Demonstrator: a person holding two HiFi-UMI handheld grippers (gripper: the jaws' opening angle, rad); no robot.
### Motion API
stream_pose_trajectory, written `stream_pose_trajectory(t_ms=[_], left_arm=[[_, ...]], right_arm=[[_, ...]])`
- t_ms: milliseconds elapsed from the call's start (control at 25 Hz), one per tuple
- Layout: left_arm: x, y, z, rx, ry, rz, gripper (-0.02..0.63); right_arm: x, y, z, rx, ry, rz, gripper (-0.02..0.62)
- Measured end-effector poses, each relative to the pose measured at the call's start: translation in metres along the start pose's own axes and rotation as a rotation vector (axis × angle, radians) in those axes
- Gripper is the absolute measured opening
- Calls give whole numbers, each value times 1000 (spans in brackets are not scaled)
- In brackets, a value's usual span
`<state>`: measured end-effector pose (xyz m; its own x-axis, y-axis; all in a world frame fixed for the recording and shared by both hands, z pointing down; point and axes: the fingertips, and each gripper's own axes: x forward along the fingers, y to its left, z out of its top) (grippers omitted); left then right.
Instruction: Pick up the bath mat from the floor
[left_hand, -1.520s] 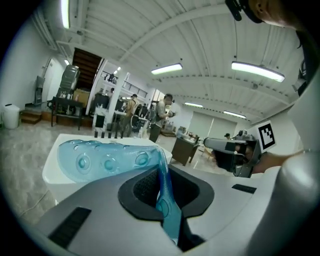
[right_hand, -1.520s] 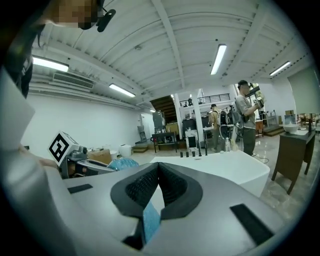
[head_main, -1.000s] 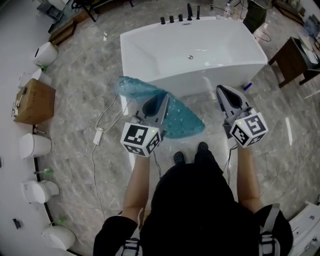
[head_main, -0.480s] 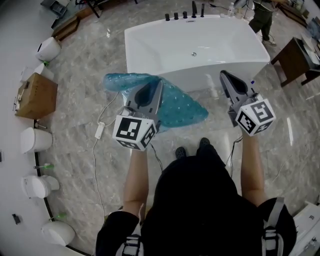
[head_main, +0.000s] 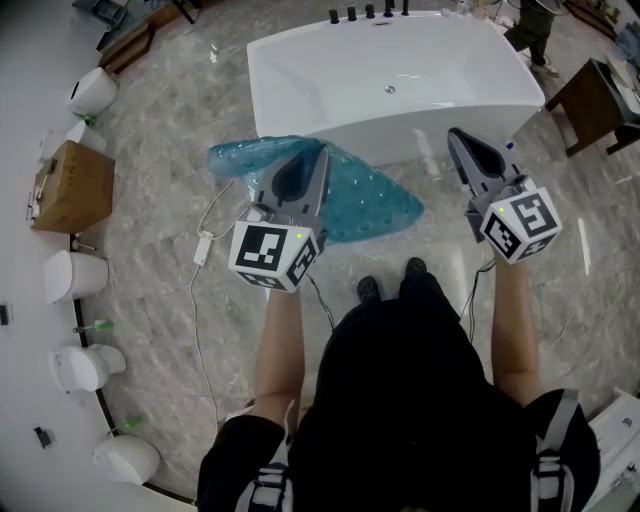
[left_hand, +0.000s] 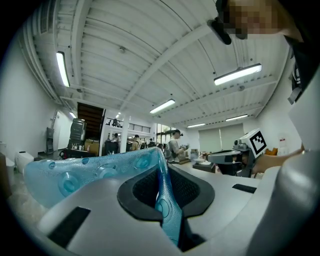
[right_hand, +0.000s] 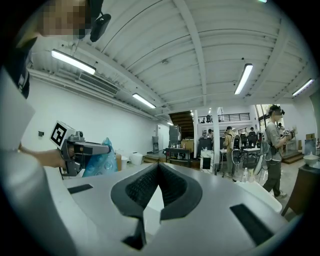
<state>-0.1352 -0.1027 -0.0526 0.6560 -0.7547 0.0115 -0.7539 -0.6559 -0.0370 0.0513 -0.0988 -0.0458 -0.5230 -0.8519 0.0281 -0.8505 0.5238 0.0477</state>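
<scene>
The teal, bubble-textured bath mat (head_main: 372, 203) hangs off the floor in front of the bathtub, folded over my left gripper (head_main: 321, 152). In the left gripper view the mat's edge (left_hand: 164, 202) is pinched between the dark pads, and the rest of the sheet (left_hand: 85, 172) spreads to the left. The left gripper (left_hand: 161, 165) is shut on it. My right gripper (head_main: 456, 136) is held level at the right, clear of the mat. Its jaws (right_hand: 159, 167) are shut with nothing between them. From the right gripper view the left gripper (right_hand: 82, 148) and mat (right_hand: 101, 159) show at the left.
A white bathtub (head_main: 390, 70) stands just ahead on the marble floor. A cardboard box (head_main: 70, 190) and white toilets (head_main: 72, 278) line the left wall. A white cable (head_main: 205, 250) trails on the floor. A dark table (head_main: 600, 100) is at the right. My shoes (head_main: 368, 288) are below the mat.
Both grippers have shifted a little toward the tub, and the mat has come along in the left one. Its left flap now spreads further out to the left.
</scene>
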Motion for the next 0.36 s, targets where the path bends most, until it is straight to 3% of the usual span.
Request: stream_pose_trajectory(t_ms=[160,360], left_arm=[[1,3,-24,7,9,-4,43],[-7,0,-4,4,5,-6,44]], right_arm=[[5,3,-25,-4,4,-13,12],[-7,5,-9,-11,30,-32,12]])
